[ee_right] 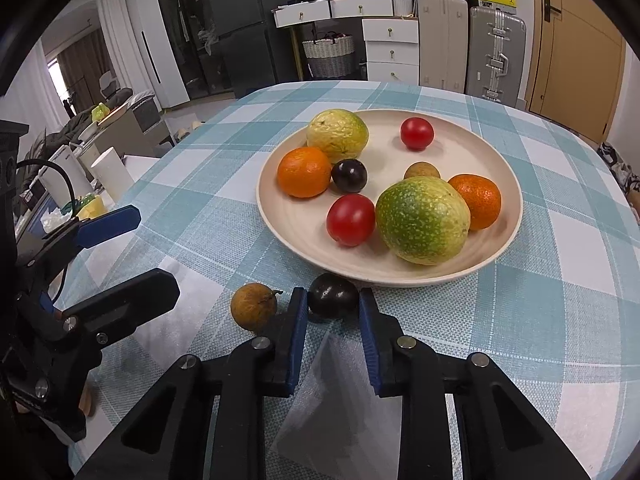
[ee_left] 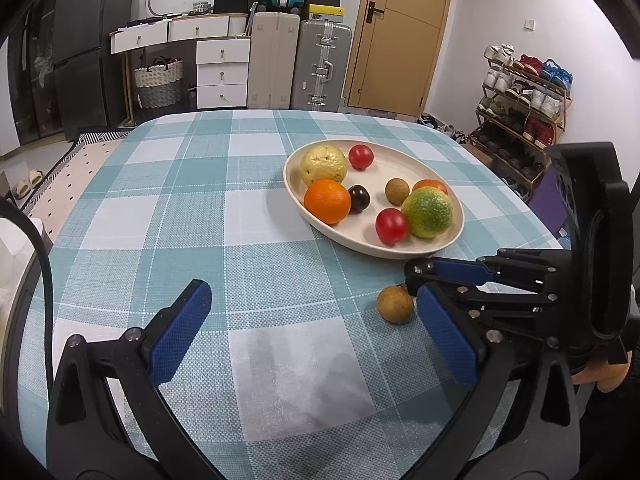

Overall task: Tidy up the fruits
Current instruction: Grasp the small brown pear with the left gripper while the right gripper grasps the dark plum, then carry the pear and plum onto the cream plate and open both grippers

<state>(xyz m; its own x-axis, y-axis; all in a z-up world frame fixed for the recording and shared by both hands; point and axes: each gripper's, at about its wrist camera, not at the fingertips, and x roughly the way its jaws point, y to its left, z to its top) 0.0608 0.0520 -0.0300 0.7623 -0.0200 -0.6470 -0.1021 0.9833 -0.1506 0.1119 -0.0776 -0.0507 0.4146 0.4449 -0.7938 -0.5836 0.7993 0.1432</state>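
Right hand-held gripper [ee_right: 333,304] clamped on a dark plum [ee_right: 333,295] at the near rim of the fruit plate [ee_right: 280,216].

The dark plum sits on the desk [ee_right: 560,300], just in front of the plate's near edge, with the blue pads pressing on its left and right sides. Just left of it a brown longan [ee_right: 253,306] lies on the checked cloth, apart from the plate. The cream plate holds two green-yellow guavas, one far [ee_right: 337,135] and one near [ee_right: 422,220], two oranges, left [ee_right: 304,172] and right [ee_right: 476,200], two red tomatoes, near [ee_right: 350,220] and far [ee_right: 417,133], another dark plum [ee_right: 349,176] and a second longan [ee_right: 422,171]. The left hand-held gripper [ee_left: 316,336] hovers over bare cloth to the left, its jaws wide apart and holding nothing.
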